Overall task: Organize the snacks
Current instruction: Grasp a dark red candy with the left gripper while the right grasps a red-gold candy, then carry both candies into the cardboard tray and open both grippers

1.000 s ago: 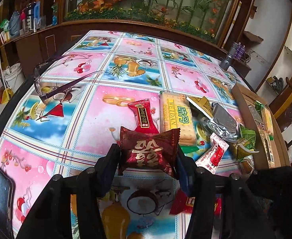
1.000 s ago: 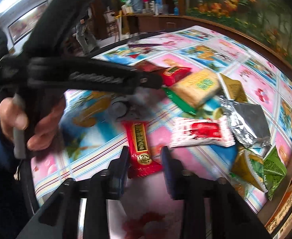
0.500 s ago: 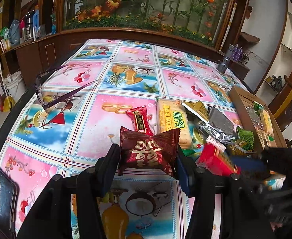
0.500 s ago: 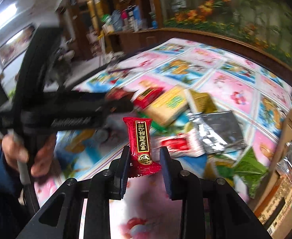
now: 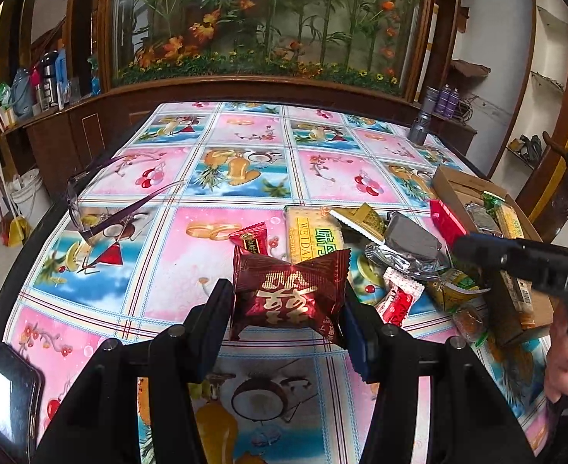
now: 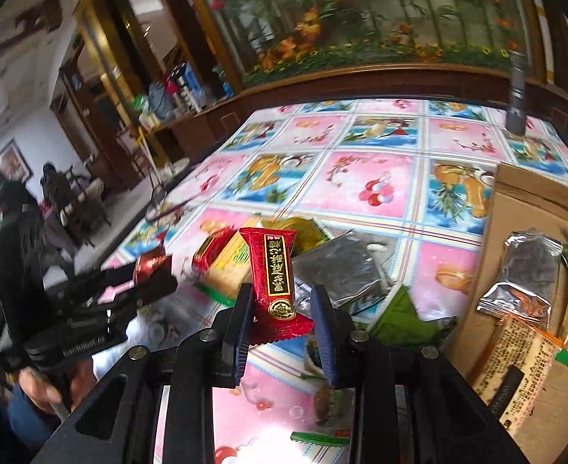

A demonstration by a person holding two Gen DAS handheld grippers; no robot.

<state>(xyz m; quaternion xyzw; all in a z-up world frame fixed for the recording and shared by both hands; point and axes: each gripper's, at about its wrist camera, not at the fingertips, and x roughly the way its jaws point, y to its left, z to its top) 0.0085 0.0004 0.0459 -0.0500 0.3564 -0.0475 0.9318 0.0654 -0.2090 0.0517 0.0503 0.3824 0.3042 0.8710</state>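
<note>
- The left gripper [image 5: 287, 303] is closed to about the width of a dark red wrapped snack [image 5: 288, 297], which is clamped between its two fingers and held above the table [image 5: 214, 239].
- The dark red wrapped snack is carried with its long axis crosswise, from finger to finger, its gold-printed face turned toward the camera and its crimped ends flaring past the pads.
- The right gripper [image 6: 282, 319] is closed narrowly on the lower end of a bright red snack bar [image 6: 274, 270].
- The bright red snack bar is held upright, its long axis running away from the fingers, its label facing the camera and its upper crimped end free in the air.
- A cardboard box [image 6: 516, 208] with packets in it is seen just to the right of the bar.
- More packets are left loose on the table beyond both grippers, among them a yellow biscuit pack [image 5: 310, 237] and a silver foil packet [image 5: 409, 236].
</note>
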